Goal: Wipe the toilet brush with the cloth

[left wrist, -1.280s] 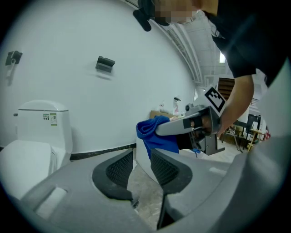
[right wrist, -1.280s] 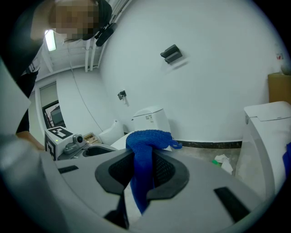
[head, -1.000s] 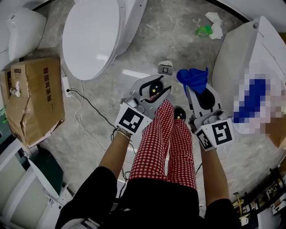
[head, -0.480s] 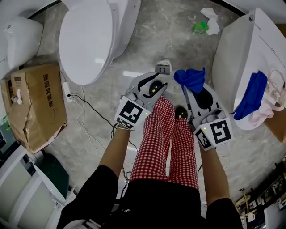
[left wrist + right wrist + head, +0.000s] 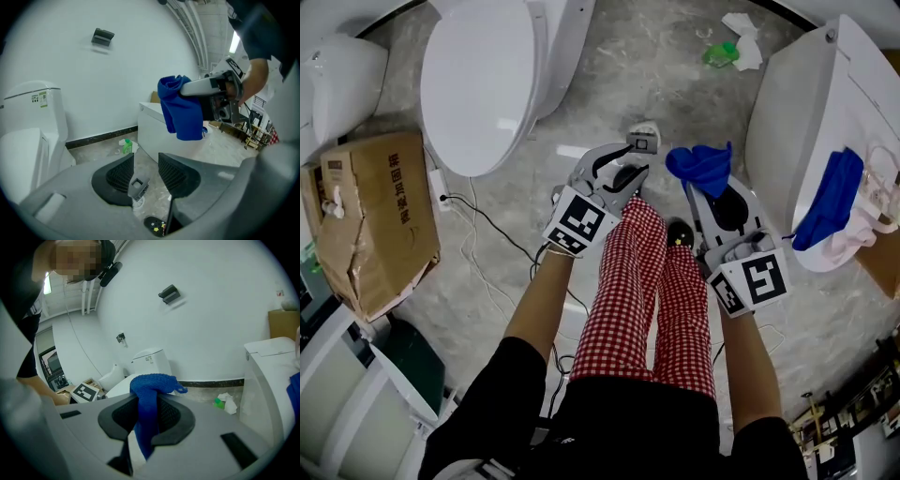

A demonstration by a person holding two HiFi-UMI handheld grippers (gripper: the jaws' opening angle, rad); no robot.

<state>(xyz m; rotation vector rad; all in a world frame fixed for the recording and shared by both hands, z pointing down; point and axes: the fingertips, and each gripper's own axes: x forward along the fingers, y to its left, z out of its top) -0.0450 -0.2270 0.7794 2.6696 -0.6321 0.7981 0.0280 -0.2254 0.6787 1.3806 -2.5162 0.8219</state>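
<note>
Left tongs (image 5: 146, 163): spread, jaws just opened wider; nothing pinched.
Toilet brush (image 5: 136, 184): upright on floor, in my jaw gap, untouched.
Right tongs (image 5: 149, 411): pinching blue cloth (image 5: 151, 383).
Progress: wiping not begun.

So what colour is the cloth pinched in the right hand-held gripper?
Blue. The cloth shows best in the right gripper view.

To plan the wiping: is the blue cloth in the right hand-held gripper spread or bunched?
Bunched: the blue cloth sits crumpled between the closed jaws of the right hand-held gripper, one end hanging down.
</note>
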